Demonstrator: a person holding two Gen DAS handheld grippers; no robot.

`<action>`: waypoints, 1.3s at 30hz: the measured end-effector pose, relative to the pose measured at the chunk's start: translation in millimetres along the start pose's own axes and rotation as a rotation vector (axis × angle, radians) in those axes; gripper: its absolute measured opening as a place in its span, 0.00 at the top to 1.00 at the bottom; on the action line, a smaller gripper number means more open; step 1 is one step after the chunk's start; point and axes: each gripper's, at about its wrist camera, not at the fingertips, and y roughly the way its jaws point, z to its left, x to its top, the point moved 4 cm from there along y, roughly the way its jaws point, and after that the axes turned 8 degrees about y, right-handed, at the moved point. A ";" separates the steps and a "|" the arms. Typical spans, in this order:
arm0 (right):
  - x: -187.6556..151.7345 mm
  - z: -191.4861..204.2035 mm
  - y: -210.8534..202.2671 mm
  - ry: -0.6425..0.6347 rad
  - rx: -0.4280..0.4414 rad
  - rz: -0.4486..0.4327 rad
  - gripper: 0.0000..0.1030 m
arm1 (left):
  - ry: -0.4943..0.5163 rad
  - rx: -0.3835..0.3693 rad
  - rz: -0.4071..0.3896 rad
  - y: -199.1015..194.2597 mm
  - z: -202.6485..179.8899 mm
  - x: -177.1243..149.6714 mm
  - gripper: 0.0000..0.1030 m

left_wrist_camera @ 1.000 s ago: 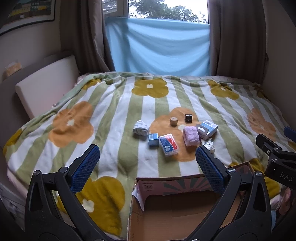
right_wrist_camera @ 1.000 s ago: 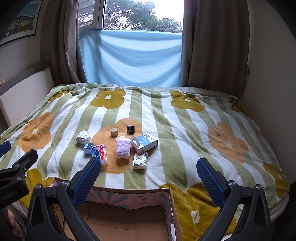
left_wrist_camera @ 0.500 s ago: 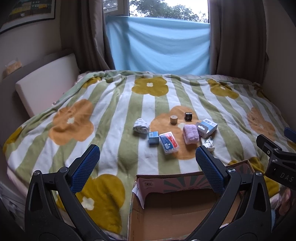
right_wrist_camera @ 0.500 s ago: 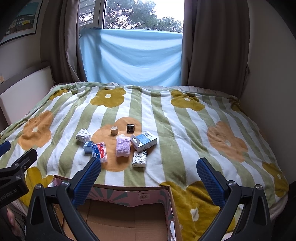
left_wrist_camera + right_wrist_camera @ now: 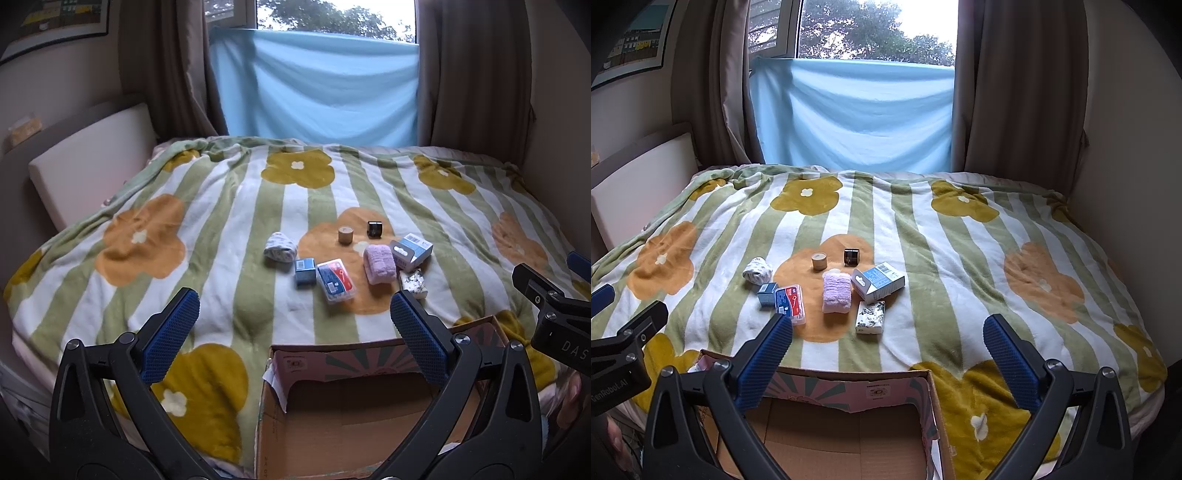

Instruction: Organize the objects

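Several small items lie together on the flowered blanket [image 5: 221,229]: a rolled white sock [image 5: 280,247], a small blue box [image 5: 306,271], a red and blue clear case [image 5: 336,280], a pink towel roll [image 5: 379,264], a blue and white carton [image 5: 411,251], a floral tissue pack [image 5: 413,283], a tan round tub [image 5: 346,235] and a black jar [image 5: 375,229]. An open cardboard box [image 5: 351,417] sits at the near edge. My left gripper [image 5: 293,332] is open and empty above the box. My right gripper [image 5: 886,350] is open and empty, also above the box [image 5: 849,432].
The bed fills the room up to a window covered by a blue cloth [image 5: 317,85] with brown curtains [image 5: 472,74]. A cream headboard cushion [image 5: 88,162] runs along the left. A wall [image 5: 1126,166] closes the right side.
Both grippers have drifted slightly back and up; the items and box appear a little lower and farther. Nothing was taken hold of.
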 end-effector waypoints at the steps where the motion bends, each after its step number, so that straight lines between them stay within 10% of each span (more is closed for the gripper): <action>1: -0.1 -0.6 0.1 0.009 -0.017 0.001 0.00 | 0.000 -0.002 0.000 0.0 0.1 0.0 0.00; 39: 6.7 -18.1 -5.4 0.256 -0.456 0.024 0.01 | 0.045 -0.100 0.004 7.9 11.3 7.6 0.00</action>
